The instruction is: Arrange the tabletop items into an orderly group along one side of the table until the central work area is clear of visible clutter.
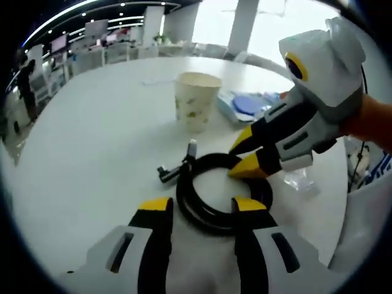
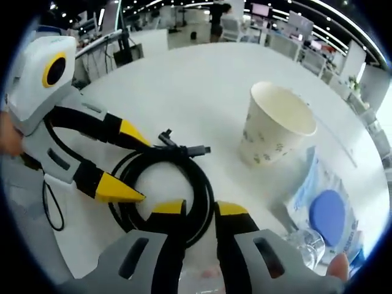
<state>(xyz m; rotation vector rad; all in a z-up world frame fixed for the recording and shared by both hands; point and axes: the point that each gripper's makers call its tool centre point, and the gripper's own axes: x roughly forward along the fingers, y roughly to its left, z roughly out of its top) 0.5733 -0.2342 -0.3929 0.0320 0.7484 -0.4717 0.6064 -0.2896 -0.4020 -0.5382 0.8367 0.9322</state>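
In the left gripper view, the left claw [image 1: 202,205] has its two yellow-tipped jaws apart, and they stand over the near side of a coiled black cable [image 1: 211,196] that lies flat on the white bench [image 1: 92,135]. The coil's near arc passes between the two tips; whether the tips touch it, one cannot tell. The two plug ends of the cable stick out of the coil on the far side from this claw, a little to its left. The right claw [image 1: 245,156] comes in from the right of this view, with its jaws apart, one tip above the coil's far right side and the other close against it.

In the right gripper view, the right claw [image 2: 199,209] is also open, and the cable [image 2: 165,184] runs between its two tips at the near right part of the coil. The left claw [image 2: 125,162] enters from the left, its jaws spread, the lower tip resting at the left edge of the coil.

Beyond the coil, further from both claws, a paper cup [image 2: 275,125] with small prints stands upright on the bench. Just beside the cup lies a clear plastic packet [image 2: 327,202] with a blue round thing [image 2: 327,215] inside. Near the right claw, at its right, a piece of crumpled clear plastic [image 2: 303,242] lies on the bench.
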